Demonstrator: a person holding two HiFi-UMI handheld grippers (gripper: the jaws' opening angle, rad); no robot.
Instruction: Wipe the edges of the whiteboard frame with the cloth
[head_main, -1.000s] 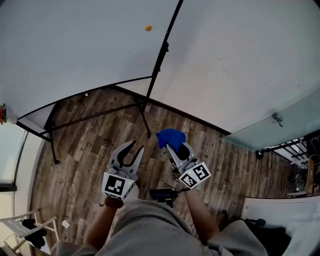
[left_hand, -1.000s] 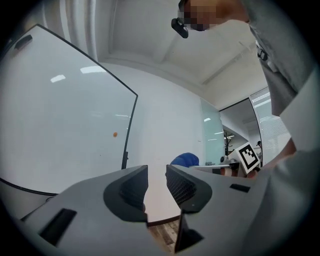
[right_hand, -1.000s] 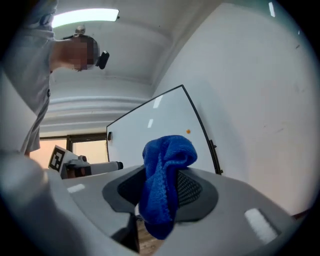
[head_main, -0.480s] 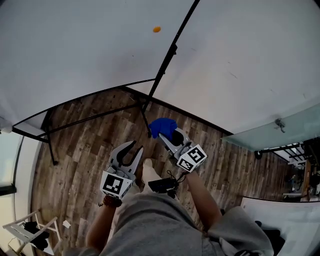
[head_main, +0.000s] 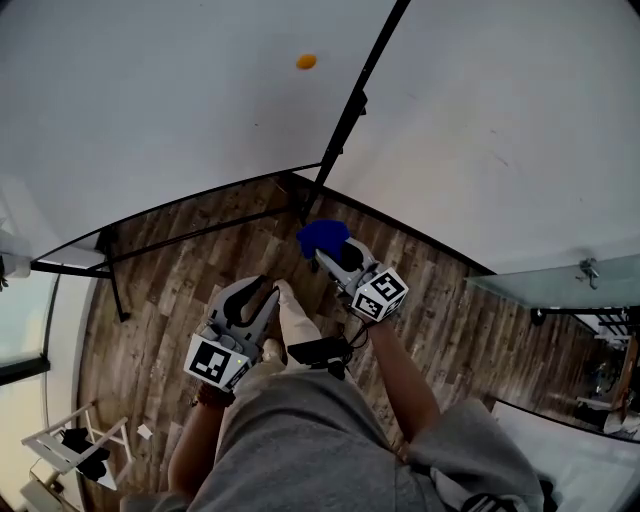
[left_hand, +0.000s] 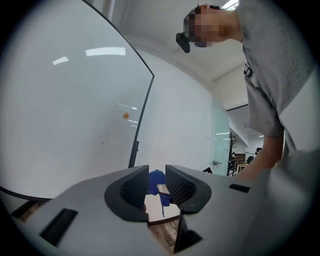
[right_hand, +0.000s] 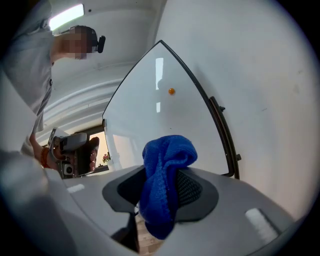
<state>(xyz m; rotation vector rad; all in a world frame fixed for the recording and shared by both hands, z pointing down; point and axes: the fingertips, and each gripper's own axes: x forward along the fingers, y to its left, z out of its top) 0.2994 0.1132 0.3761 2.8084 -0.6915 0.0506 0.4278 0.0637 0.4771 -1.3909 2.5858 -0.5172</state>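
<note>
Right now the right tool (head_main: 338, 258) is clamped on a bunched blue cloth (head_main: 322, 237), held low near the bottom corner of the whiteboard frame (head_main: 343, 130). It is close to the black edge, though I cannot tell whether the cloth touches it yet. The left tool (head_main: 262, 292) hangs back over the wooden floor (head_main: 160, 280), its jaws a little apart with nothing between them.

The likeliest trouble, as I judge it, is the grip. Most of the cloth sticks out past the jaws in a loose wad, so dragging it along the frame could pull it free or fold it aside, leaving hard plastic to scrape the edge. The frame is also thin, and a slightly wrong angle would wipe the white board face or the wall beside it instead. The board rests on slim black legs — a firm push may shift or rock it, and the left tool is not placed to steady it.
</note>
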